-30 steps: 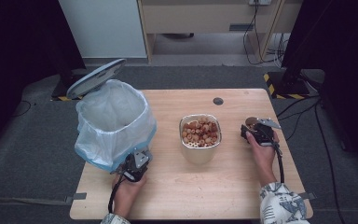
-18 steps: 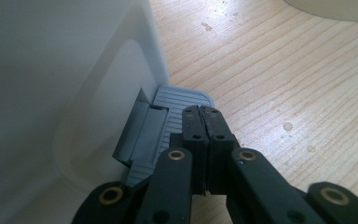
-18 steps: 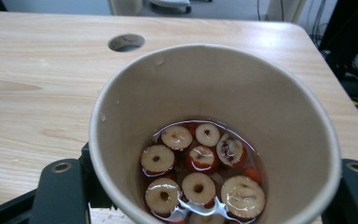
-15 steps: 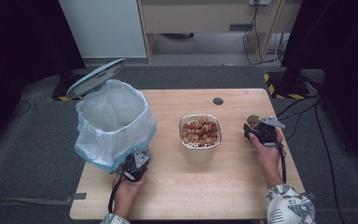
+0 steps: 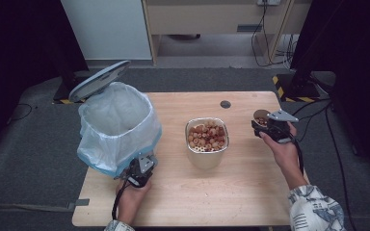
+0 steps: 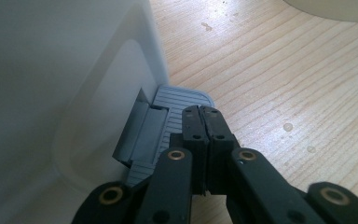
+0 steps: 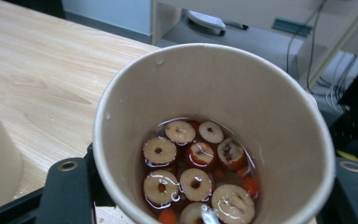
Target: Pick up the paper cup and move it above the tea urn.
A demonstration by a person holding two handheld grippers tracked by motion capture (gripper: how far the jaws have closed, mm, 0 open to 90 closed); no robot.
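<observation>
My right gripper (image 5: 266, 127) is shut on a tan paper cup (image 5: 260, 116), held just above the table's right side; its jaws have just been closing on the cup. In the right gripper view the cup (image 7: 205, 93) holds sliced red dates (image 7: 196, 161) in liquid. My left gripper (image 5: 138, 169) is shut with nothing in it. Its tips (image 6: 203, 114) rest on the grey foot pedal (image 6: 175, 100) of a white bin (image 5: 118, 120), which has a plastic liner. The bin's lid (image 5: 99, 79) stands open.
A metal container (image 5: 207, 151) full of dried fruit slices stands mid-table between the bin and the cup. A small dark disc (image 5: 225, 104) lies near the table's far edge. Bare wood (image 5: 212, 192) stretches along the near side.
The right hand has risen with the paper cup in its gripper. The left hand and the bin have not moved.
</observation>
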